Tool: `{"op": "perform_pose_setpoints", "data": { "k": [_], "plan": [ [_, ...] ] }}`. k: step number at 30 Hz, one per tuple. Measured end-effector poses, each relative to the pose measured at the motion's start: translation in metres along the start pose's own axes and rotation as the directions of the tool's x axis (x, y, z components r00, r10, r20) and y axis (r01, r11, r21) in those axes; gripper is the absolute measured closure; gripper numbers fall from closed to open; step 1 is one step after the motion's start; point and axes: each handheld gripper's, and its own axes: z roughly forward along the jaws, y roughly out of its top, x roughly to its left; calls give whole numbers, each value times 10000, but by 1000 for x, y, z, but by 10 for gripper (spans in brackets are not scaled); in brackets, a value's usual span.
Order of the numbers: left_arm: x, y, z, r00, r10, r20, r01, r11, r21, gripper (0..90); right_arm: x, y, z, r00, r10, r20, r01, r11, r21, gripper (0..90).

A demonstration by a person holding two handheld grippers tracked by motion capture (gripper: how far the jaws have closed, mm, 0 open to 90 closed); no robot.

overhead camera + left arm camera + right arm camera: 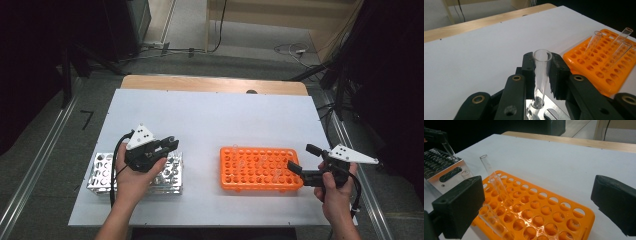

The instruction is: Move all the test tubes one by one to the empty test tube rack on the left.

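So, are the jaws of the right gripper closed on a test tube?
No, in the right gripper view the right gripper has its jaws wide apart above the orange rack, with no tube pressed between them.

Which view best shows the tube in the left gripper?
Left gripper view: the clear tube stands upright between the left gripper pads, its base over the metal rack. High view: the hand hides it. Right gripper view: only a far-off sliver.

No readable text, labels (or numbers) anywhere

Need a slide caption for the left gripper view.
Left gripper clamps a clear test tube above the metal rack.
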Motion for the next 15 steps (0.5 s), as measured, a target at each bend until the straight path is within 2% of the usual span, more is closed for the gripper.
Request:
{"op": "perform_pose_setpoints", "data": {
  "k": [8, 15],
  "plan": [
    [-3, -7, 7, 9994, 272, -217, -262, 9987, 428, 761, 1, -4, 3, 10000, 16, -43, -16, 9999, 124, 0],
    [-4, -11, 10, 9993, 285, -229, -266, 9964, 802, 760, 2, -7, 3, 10000, 23, -91, -22, 9999, 171, 0]
  ]
}}
